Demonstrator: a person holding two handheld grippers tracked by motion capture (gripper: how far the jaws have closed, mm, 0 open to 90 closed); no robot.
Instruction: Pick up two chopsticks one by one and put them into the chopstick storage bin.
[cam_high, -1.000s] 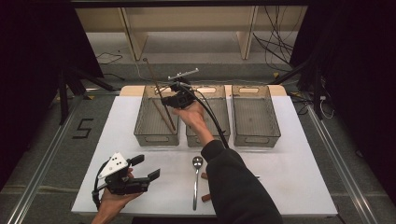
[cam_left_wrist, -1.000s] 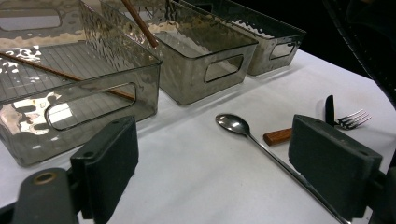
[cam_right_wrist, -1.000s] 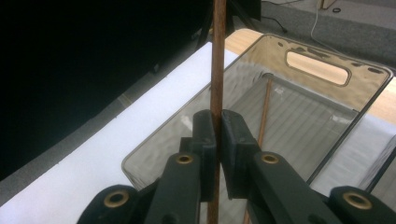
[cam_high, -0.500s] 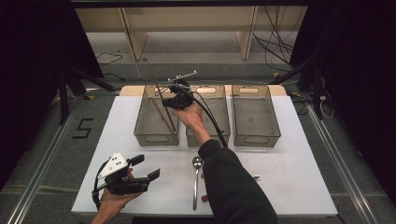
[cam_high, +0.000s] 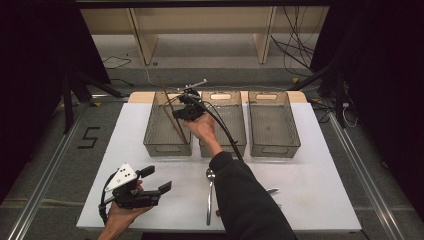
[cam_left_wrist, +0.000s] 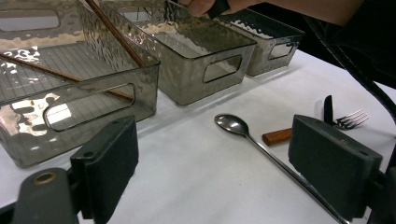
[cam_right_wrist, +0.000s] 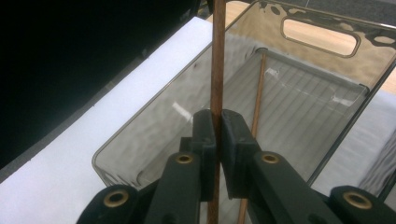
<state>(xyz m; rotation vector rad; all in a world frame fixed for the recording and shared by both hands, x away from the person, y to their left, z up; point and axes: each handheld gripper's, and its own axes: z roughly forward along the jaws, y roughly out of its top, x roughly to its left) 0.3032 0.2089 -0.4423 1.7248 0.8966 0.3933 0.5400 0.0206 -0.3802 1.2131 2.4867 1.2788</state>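
Note:
My right gripper (cam_high: 177, 113) hangs over the left grey bin (cam_high: 160, 145), shut on a brown chopstick (cam_high: 168, 97) that slants down into the bin. In the right gripper view its jaws (cam_right_wrist: 217, 135) pinch that chopstick (cam_right_wrist: 217, 60) upright, and a second chopstick (cam_right_wrist: 259, 93) lies on the bin floor (cam_right_wrist: 299, 88). My left gripper (cam_high: 159, 179) rests in a hand at the table's front left, open with nothing between its pads (cam_left_wrist: 112, 158). From the left gripper view the held chopstick (cam_left_wrist: 116, 35) leans over the bin wall (cam_left_wrist: 140, 100).
A middle bin (cam_high: 235, 125) and a right bin (cam_high: 272, 145) stand beside the left one. A spoon (cam_high: 210, 195) lies on the white table near the right arm. A fork (cam_left_wrist: 352, 119) and a wooden handle (cam_left_wrist: 278, 136) lie just past the spoon (cam_left_wrist: 233, 125).
The right gripper with the chopstick has shifted only slightly over the left bin. The left gripper has stayed put.

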